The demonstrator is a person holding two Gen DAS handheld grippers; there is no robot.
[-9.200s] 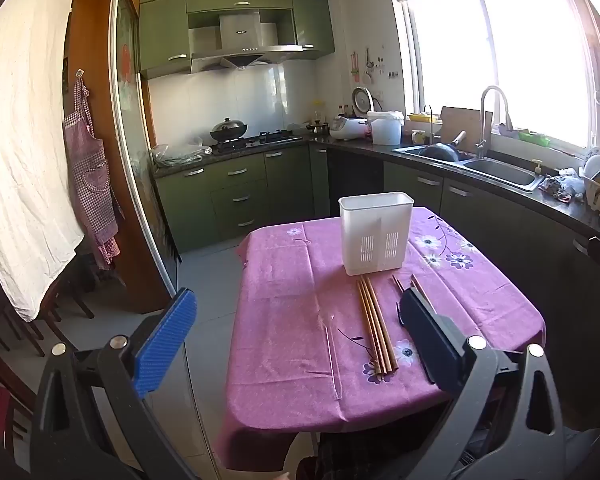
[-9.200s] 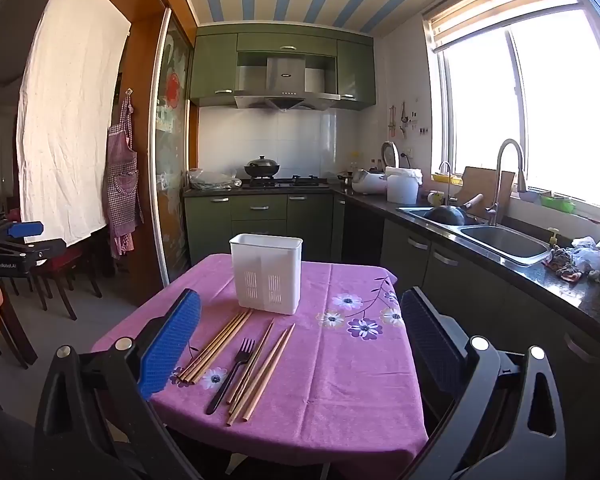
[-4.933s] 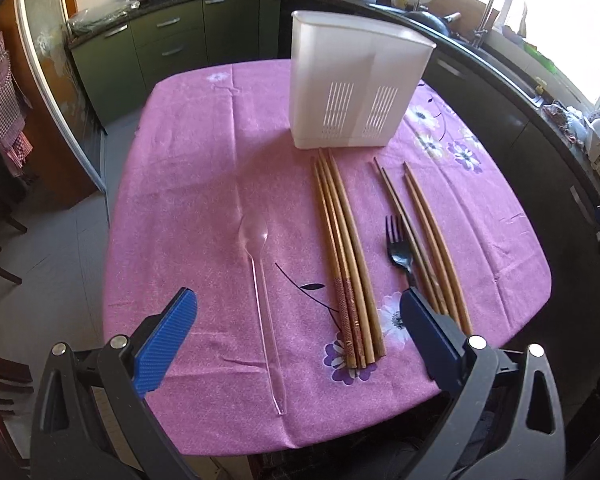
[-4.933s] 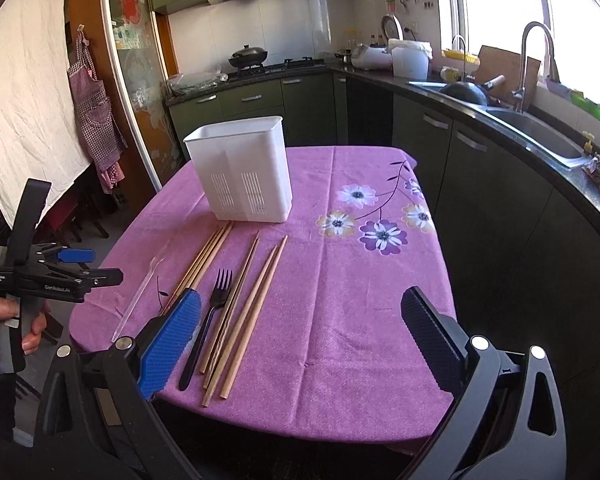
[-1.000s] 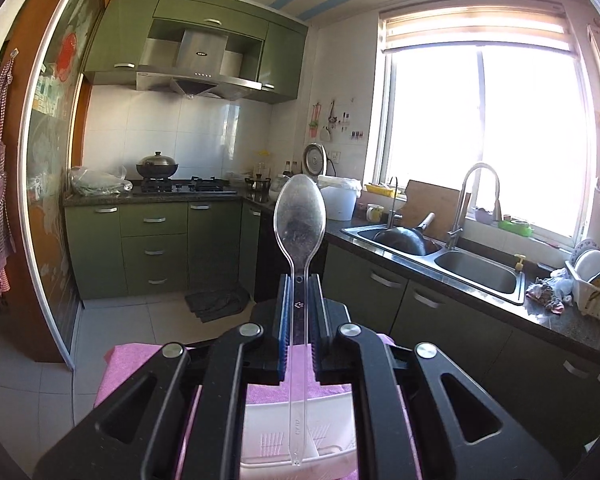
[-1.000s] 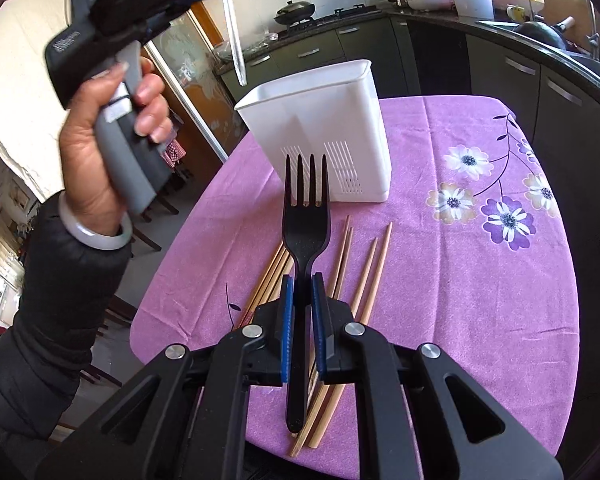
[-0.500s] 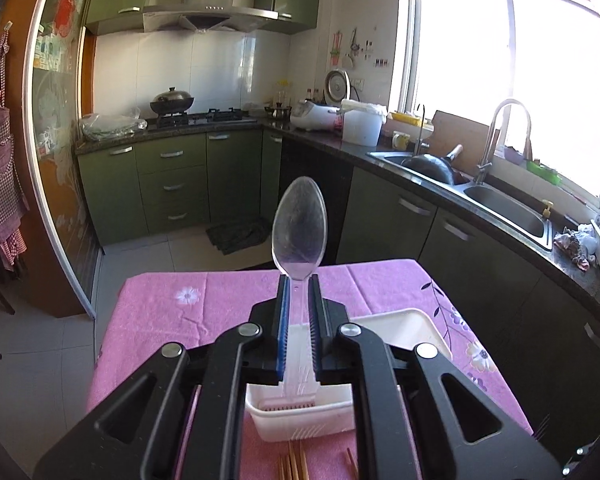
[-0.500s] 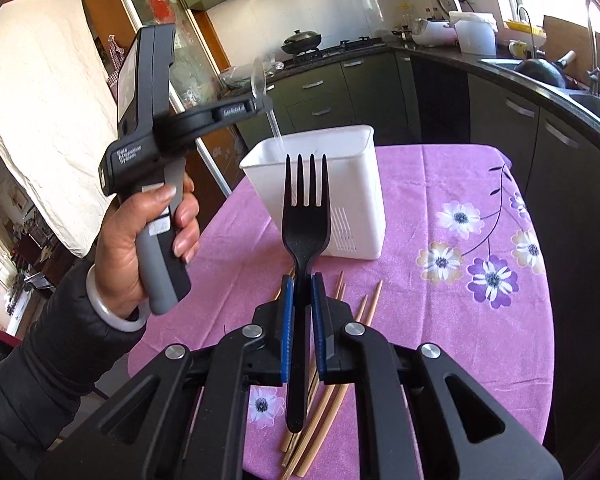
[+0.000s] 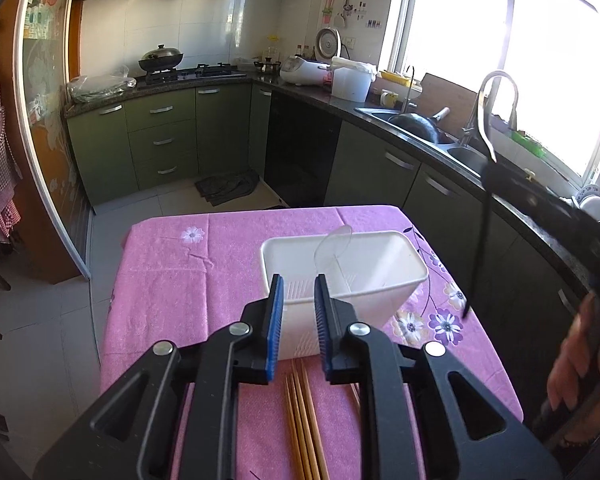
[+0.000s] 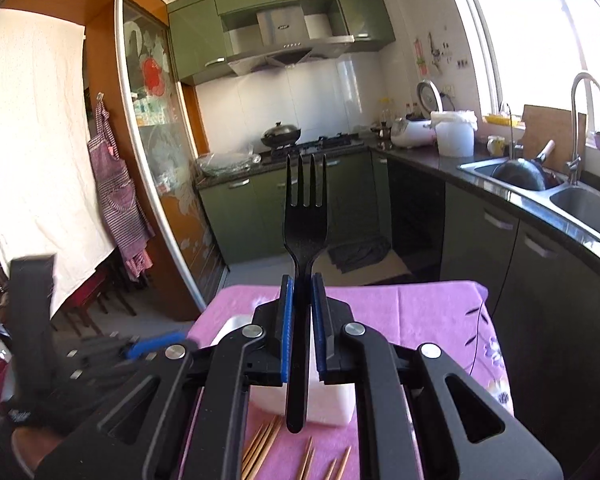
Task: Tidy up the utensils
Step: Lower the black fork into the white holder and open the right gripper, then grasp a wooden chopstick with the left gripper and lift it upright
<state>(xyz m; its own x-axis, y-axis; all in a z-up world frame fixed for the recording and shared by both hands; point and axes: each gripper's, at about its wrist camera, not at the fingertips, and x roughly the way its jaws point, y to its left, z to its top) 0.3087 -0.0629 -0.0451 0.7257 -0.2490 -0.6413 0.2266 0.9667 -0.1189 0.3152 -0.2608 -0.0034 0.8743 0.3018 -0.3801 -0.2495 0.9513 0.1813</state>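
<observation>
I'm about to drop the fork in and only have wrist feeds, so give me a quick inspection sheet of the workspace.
Surface: table with purple floral cloth.
Job's things: white utensil holder upright on the cloth; clear spoon inside it, bowl above the rim; black fork tines-up in the right gripper; wooden chopsticks lying in front of the holder.
Clutter: nothing seen on the table.
Grippers: left gripper open, holding nothing, in front of the holder; right shut on the fork.
Cables: nothing seen.
Surroundings: green cabinets, stove with wok, sink, window.
</observation>
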